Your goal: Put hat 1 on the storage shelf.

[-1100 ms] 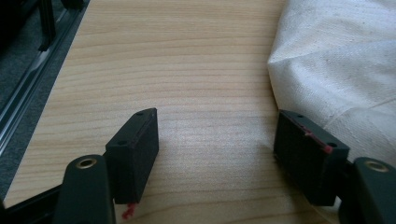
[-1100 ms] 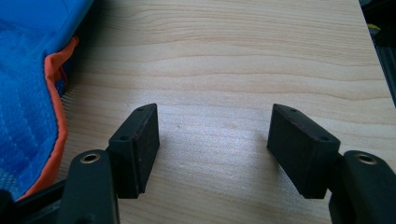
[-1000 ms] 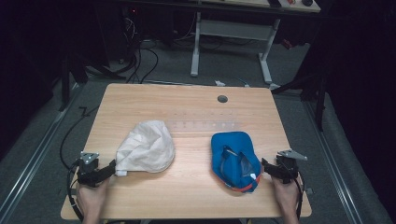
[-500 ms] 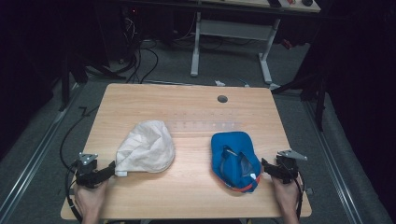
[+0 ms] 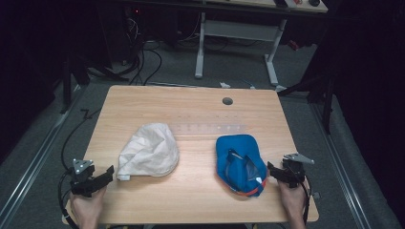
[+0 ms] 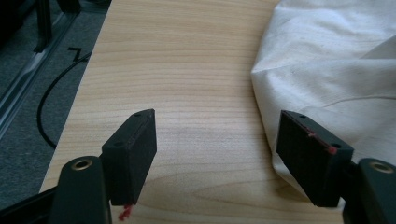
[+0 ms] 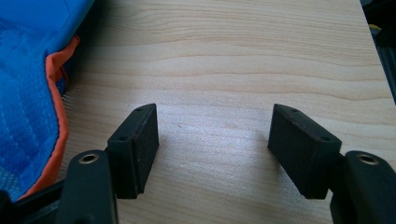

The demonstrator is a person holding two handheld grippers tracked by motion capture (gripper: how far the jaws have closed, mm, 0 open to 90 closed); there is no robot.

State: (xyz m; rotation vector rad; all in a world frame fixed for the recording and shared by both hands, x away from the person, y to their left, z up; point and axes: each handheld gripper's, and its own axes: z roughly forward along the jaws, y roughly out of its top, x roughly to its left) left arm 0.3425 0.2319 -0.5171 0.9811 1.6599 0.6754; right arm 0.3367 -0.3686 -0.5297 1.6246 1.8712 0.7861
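Left tool (image 5: pixel 109 174) gapes wide and empty just beside the white cap (image 5: pixel 149 156) on the bench (image 5: pixel 191 107), right tool (image 5: pixel 272 169) equally wide by the blue cap (image 5: pixel 239 162), and a shallow bite might only drag loose cloth.

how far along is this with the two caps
Barely begun. Done: nothing visibly; the white cap and blue cap lie apart on the table. In hand: nothing; the left claw sits open beside the white cap, the right claw open beside the blue one. Left: grasping and handling both.
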